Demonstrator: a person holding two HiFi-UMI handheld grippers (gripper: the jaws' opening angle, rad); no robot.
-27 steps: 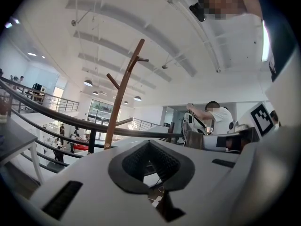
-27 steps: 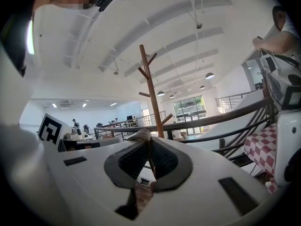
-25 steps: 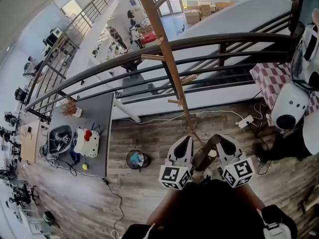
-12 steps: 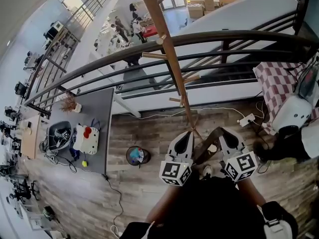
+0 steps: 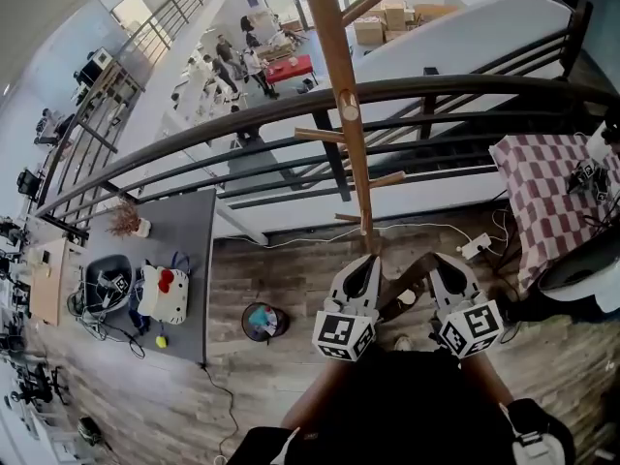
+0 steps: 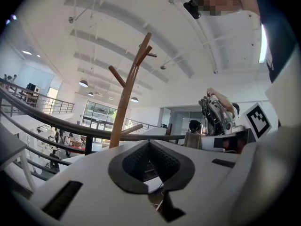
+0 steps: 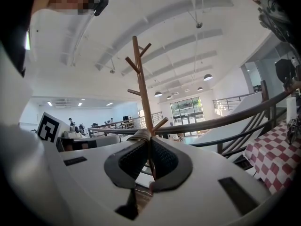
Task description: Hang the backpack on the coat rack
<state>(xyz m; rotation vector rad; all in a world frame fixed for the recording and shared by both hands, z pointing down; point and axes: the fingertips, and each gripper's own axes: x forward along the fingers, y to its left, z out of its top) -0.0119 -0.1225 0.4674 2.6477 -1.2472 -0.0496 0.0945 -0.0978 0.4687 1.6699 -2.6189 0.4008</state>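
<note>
Side by side, aimed up at the coat rack point(image 5: 347, 124): left gripper point(image 5: 364, 264) closed, right gripper point(image 5: 434, 265) pinching a strap point(image 7: 138, 136)

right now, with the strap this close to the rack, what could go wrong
The right tool pinches only a thin tan strap; it might slip under load. The coat rack is a slim pole standing right by the railing over a drop; a hard nudge could tip it. A white power strip lies on the floor near its foot, a possible trip.
</note>
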